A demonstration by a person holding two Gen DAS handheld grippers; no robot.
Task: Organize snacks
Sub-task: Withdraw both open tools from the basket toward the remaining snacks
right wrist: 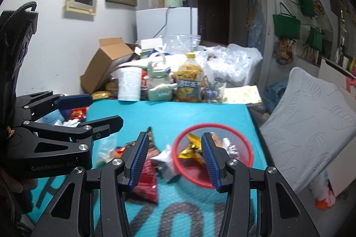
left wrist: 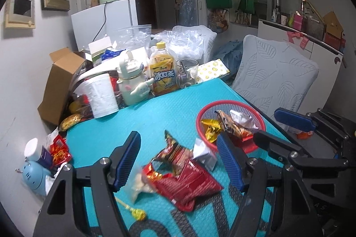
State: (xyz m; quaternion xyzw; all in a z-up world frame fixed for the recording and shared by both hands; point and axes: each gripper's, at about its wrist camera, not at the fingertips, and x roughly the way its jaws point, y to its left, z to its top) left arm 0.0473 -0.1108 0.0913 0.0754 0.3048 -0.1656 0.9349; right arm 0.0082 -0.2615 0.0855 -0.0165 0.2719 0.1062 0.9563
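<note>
A red mesh basket sits on the teal mat and holds a gold wrapper, an orange-brown packet and a silver one. Loose on the mat in front of it lie a red snack packet, a darker red packet, a silver packet, a clear bag of pale pieces and a yellow lollipop. My left gripper hangs open above the loose packets, holding nothing. My right gripper is open and empty, over the basket's near-left rim.
The mat's far end is crowded: a paper roll, a white character bottle, an iced tea bottle, a glass mug and an open cardboard box. A leaf-patterned chair cushion stands right of the table. A blue gadget lies at the left edge.
</note>
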